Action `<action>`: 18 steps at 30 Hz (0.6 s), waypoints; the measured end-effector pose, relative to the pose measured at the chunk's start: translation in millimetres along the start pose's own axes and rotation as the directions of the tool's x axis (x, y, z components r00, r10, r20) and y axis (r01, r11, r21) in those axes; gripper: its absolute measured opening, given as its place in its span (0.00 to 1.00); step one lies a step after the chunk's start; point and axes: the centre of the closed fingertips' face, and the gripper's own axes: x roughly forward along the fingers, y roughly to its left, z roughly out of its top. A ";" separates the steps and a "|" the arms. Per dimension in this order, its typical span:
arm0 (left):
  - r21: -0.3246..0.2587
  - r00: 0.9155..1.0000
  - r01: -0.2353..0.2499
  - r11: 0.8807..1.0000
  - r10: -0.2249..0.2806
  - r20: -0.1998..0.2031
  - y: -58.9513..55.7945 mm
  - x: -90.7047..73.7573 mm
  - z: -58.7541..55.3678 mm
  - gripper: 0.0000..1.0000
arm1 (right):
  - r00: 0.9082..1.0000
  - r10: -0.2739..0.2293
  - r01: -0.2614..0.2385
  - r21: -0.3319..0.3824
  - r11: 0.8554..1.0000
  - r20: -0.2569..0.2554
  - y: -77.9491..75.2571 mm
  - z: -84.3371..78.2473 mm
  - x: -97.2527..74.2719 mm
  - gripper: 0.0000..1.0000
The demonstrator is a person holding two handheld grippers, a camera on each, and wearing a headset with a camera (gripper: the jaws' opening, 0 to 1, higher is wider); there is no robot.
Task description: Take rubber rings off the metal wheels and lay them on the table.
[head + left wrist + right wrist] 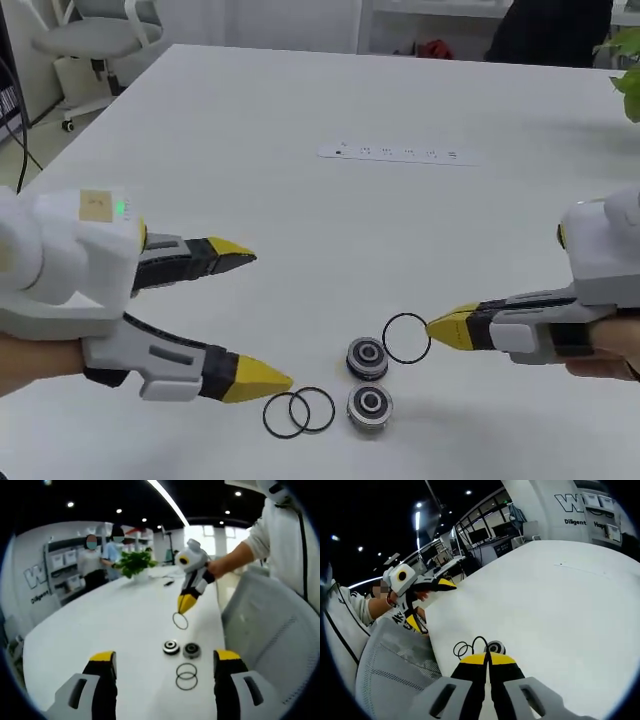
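Right gripper (432,328), fingers clamped on a rubber ring (385,338) beside two metal wheels (367,357), left gripper (272,320), fingers apart, two overlapping rings (310,410) lying left of the near wheel on the white table (400,220)

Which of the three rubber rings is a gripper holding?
The ring pinched in the right gripper's shut tips, beside the far wheel. The other two rings lie loose and overlapping on the table by the near wheel.
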 end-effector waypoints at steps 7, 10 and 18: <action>-0.003 1.000 -0.016 1.000 0.016 -0.009 -0.7 -12.1 -6.8 0.87 | 1.000 0.014 -0.014 -0.017 1.000 -0.013 6.5 1.9 -1.1 0.00; -0.007 1.000 -0.015 1.000 0.015 -0.021 -3.3 -14.6 -12.9 0.88 | 1.000 0.021 -0.021 -0.026 0.999 -0.016 9.9 4.0 -1.1 0.00; -0.022 0.999 -0.020 1.000 0.019 -0.046 -7.8 -13.0 -27.8 0.88 | 0.999 0.044 -0.045 -0.043 0.998 -0.026 20.5 10.1 0.5 0.00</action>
